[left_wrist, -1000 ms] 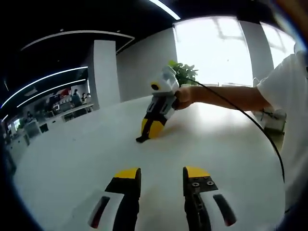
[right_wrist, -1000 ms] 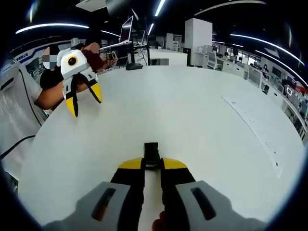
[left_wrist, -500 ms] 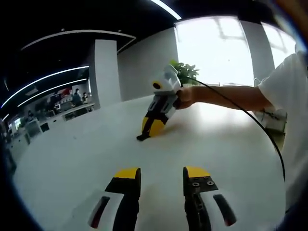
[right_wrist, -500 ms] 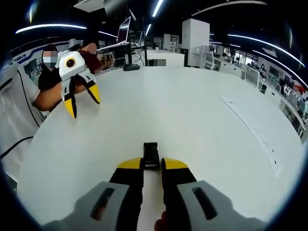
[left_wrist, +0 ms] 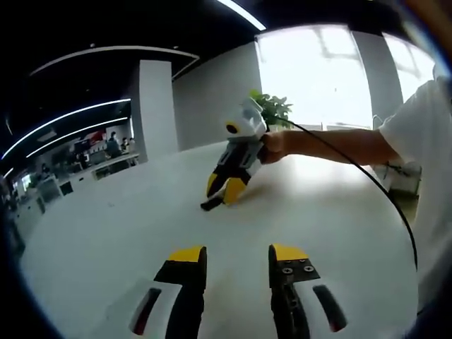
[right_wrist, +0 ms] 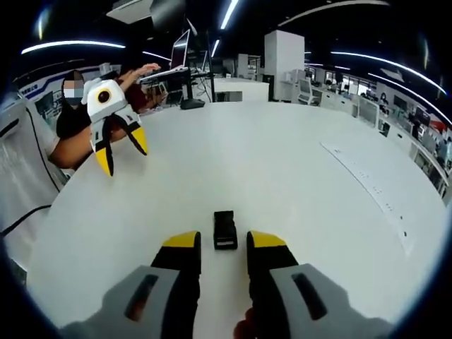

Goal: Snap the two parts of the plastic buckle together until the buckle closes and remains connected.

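A small black plastic buckle (right_wrist: 225, 229) lies flat on the white table (right_wrist: 304, 155), looking like one joined piece. My right gripper (right_wrist: 224, 240) is open, its yellow tips on either side of the buckle's near end and not touching it. In the left gripper view the right gripper (left_wrist: 224, 192) points down at the table, with the buckle (left_wrist: 210, 204) just by its tips. My left gripper (left_wrist: 238, 254) is open above bare table, holding nothing. The right gripper view has the left gripper (right_wrist: 121, 151) raised at the upper left, jaws spread.
The person's arm (left_wrist: 332, 141) and a black cable (left_wrist: 367, 180) reach in from the right. A potted plant (left_wrist: 272, 107) stands at the table's far edge. A pale marked strip (right_wrist: 367, 191) lies on the table's right side. Desks and monitors (right_wrist: 185, 42) stand beyond.
My right gripper has opened and let go of the buckle, which now lies free on the table between its tips. The left gripper has stayed open and still.
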### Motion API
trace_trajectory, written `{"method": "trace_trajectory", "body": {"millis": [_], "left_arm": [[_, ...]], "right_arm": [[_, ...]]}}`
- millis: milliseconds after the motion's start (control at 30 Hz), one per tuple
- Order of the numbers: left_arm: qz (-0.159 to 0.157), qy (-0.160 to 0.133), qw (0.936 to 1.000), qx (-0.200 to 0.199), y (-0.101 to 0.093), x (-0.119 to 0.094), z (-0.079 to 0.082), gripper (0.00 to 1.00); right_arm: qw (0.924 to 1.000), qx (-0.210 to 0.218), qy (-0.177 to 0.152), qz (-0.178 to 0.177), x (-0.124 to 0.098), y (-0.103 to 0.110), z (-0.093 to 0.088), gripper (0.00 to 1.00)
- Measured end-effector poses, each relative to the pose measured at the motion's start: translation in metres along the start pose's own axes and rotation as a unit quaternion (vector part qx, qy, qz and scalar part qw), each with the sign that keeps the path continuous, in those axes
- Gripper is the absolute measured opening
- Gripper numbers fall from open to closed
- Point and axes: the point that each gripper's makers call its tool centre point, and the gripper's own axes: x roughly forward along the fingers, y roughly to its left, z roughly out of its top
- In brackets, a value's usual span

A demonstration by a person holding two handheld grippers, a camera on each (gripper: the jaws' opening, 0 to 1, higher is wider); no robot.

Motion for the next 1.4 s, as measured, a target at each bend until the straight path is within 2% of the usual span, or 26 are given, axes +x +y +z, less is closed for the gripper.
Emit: {"method": "trace_trajectory", "body": {"millis": [133,267,433,500,567,633,700,767,833,867,933,967,1100,1167,1333,1400], "left_arm": [[0.003,-0.001,1.0,0.0,0.001,0.0,0.002,0.35],[0.006,-0.006,1.0,-0.004,0.002,0.0,0.004,0.35],[0.012,-0.006,0.9999,0.001,-0.002,0.001,0.006,0.36],[0.022,-0.008,0.9997,-0.006,0.0,0.001,0.007,0.36],[0.031,-0.009,0.9994,-0.008,0.001,0.0,0.008,0.36],[0.051,0.001,0.9987,0.001,0.003,0.001,0.006,0.37],[0.055,0.006,0.9984,-0.008,-0.001,0.002,0.007,0.37],[0.063,0.002,0.9979,-0.014,-0.003,0.003,0.009,0.37],[0.073,-0.002,0.9972,-0.015,-0.001,0.002,0.011,0.37],[0.075,-0.002,0.997,-0.016,0.0,0.002,0.011,0.37],[0.086,0.001,0.9961,-0.022,0.003,0.002,0.011,0.37],[0.092,0.004,0.9955,-0.022,0.004,0.002,0.012,0.37],[0.121,0.004,0.9922,-0.03,0.012,-0.001,0.014,0.36],[0.125,-0.001,0.9915,-0.038,0.011,-0.003,0.015,0.36],[0.141,-0.007,0.9881,-0.062,0.018,-0.01,0.014,0.36],[0.163,-0.012,0.9836,-0.076,0.025,-0.015,0.013,0.36]], "right_arm": [[0.9999,0.002,-0.003,-0.01,-0.004,-0.003,0.003,0.24],[0.999,0.026,-0.005,-0.035,-0.011,-0.004,0.002,0.24],[0.9971,0.033,-0.003,-0.069,-0.019,0.017,-0.002,0.25],[0.994,0.049,0.004,-0.097,-0.025,0.014,-0.005,0.25],[0.9924,0.055,-0.002,-0.11,-0.028,0.019,-0.004,0.25],[0.9877,0.063,0.003,-0.144,-0.034,0.029,-0.006,0.26],[0.9844,0.051,0.009,-0.168,-0.04,0.035,-0.007,0.26],[0.9775,0.08,-0.002,-0.195,-0.046,0.049,-0.006,0.26],[0.971,0.098,-0.022,-0.217,-0.052,0.051,-0.003,0.26],[0.9662,0.114,-0.022,-0.23,-0.056,0.054,-0.005,0.26],[0.9615,0.12,-0.038,-0.244,-0.061,0.06,-0.001,0.27],[0.9567,0.129,-0.041,-0.258,-0.064,0.061,-0.002,0.27],[0.9481,0.137,-0.037,-0.285,-0.069,0.079,-0.008,0.3],[0.9424,0.143,-0.042,-0.299,-0.071,0.085,-0.01,0.3],[0.9343,0.147,-0.051,-0.321,-0.077,0.093,-0.013,0.29],[0.9283,0.154,-0.057,-0.333,-0.082,0.098,-0.015,0.29]]}}
